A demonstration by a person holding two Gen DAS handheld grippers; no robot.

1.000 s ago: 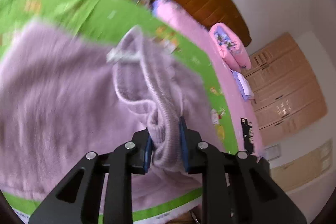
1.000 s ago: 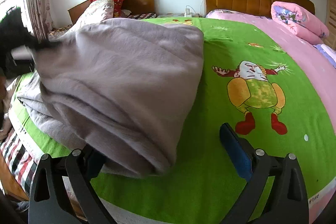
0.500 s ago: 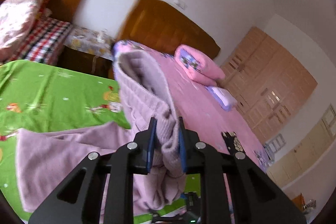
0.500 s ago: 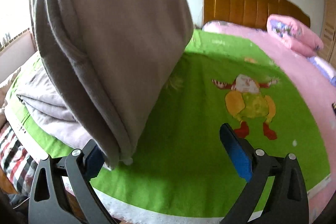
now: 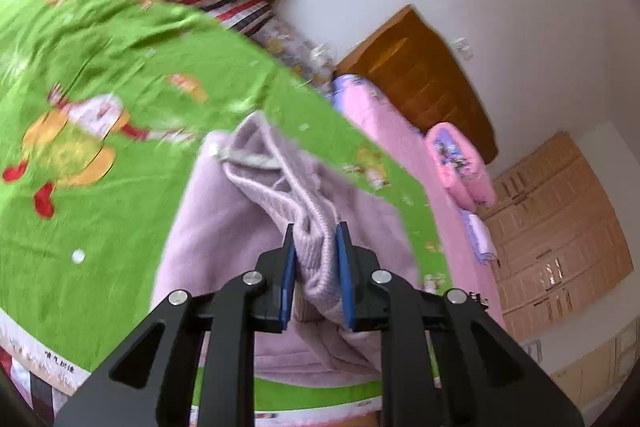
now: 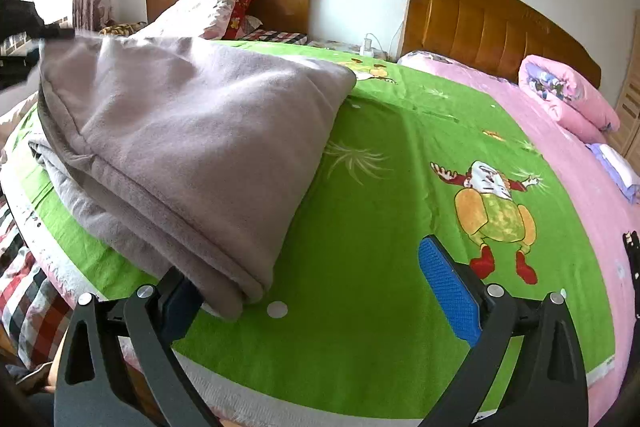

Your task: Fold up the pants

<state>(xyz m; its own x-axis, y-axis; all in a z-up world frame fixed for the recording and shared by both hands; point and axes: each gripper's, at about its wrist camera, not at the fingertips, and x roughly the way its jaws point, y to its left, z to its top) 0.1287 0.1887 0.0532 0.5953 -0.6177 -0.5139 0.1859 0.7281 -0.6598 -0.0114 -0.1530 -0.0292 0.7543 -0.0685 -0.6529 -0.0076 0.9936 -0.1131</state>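
Left gripper (image 5: 315,247) clamped on ribbed waistband of lilac pants (image 5: 224,211). Right gripper (image 6: 316,283) spread apart, pants (image 6: 192,131) lying folded near bed (image 6: 380,219) front-left corner.

Lilac pants (image 5: 224,227) are lying ahead of blue-padded black tongs, covering a green cartoon-printed sheet (image 6: 400,227); pink bedding (image 6: 568,99) is showing beyond.

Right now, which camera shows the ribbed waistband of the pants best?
The left wrist view: the ribbed waistband is pinched between the left gripper jaws, close up. The right wrist view shows only smooth folded cloth of the pants, no waistband.
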